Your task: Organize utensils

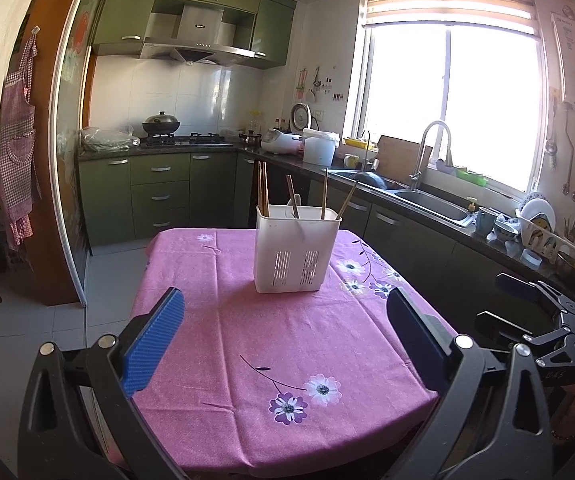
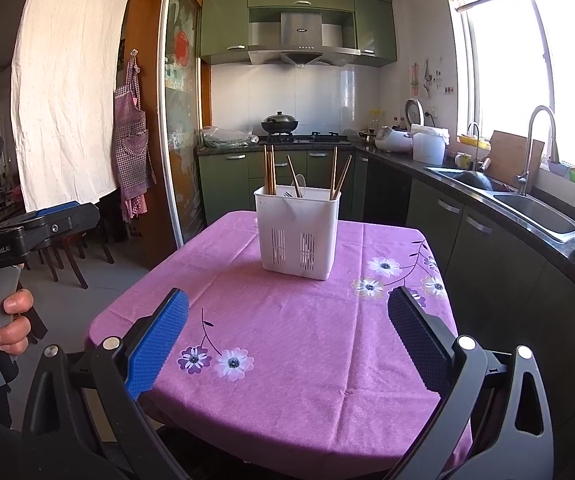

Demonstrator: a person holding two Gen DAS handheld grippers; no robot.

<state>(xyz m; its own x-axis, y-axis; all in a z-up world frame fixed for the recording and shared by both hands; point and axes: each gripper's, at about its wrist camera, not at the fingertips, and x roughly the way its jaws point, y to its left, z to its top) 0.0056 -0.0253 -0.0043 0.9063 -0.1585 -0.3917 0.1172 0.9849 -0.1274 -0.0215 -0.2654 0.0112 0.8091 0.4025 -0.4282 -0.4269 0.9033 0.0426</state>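
On the far half of the table, upright: white utensil caddy [image 1: 297, 249], slotted vents low on its front wall. Contents: wooden chopsticks [image 1: 263, 189] standing at its left corner, further chopsticks leaning at its right side, a pale spoon [image 2: 300, 185] near its middle.

Under the caddy: pink tablecloth [image 1: 283, 344], floral print on the near and right parts, creased, otherwise bare.

Nearer than the caddy: left gripper [image 1: 285, 334], fingers spread wide, empty; right gripper [image 2: 287, 334], likewise spread and empty. Both well short of the caddy. A hand [image 2: 9, 322] grips the left tool's handle.

Behind the caddy: green cabinets, gas stove with a lidded wok [image 2: 279, 122], range hood [image 1: 195, 42] above.

Right of the caddy: dark counter, steel sink [image 1: 433, 205], tall faucet, bright window.

Left of the caddy: checked apron [image 2: 131, 160] hanging by a sliding door, white sheet.
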